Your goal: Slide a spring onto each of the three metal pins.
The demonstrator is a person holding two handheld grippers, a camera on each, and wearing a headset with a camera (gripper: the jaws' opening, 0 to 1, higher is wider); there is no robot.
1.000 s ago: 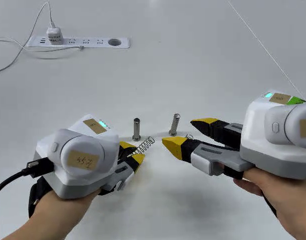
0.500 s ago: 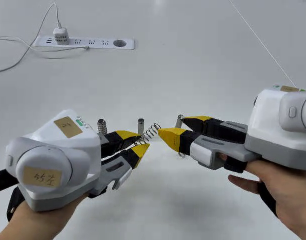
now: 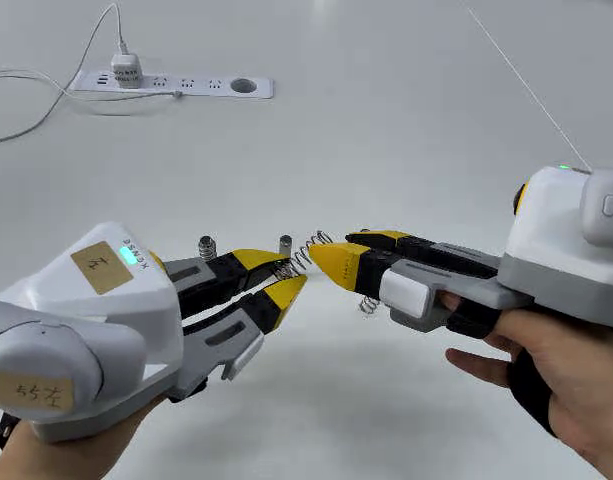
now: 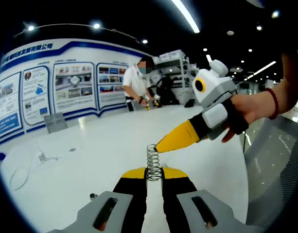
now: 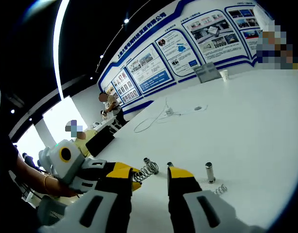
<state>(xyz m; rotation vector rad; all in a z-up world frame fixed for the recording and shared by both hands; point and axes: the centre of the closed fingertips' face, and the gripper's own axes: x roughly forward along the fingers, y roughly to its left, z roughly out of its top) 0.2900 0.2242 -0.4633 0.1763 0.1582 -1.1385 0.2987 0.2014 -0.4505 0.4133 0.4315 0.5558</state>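
the person is working on what is likely the second of the three springs. the left gripper (image 3: 291,273) is clamping the lower end of a spring (image 3: 304,255) between its yellow tips and holding it in the air over the middle of the desk (image 3: 406,120). in the left gripper view the coil is standing straight up out of the closed jaws. the right gripper (image 3: 338,247) is carrying nothing, with its jaws standing apart. one of its yellow tips is hovering just beside the free end of the spring, and whether it is touching the coil cannot be told.

three pins are standing in a row beyond the grippers, toward the desk's far edge. the left pin (image 3: 206,246) is looking ribbed, as if a spring is already sitting on it, though it is small. the middle pin (image 3: 284,243) is showing bare metal, and so is the right pin (image 5: 209,172). a loose spring (image 3: 368,303) is lying on the desk under the right gripper, near the right pin. one pin is probably done and two are waiting.
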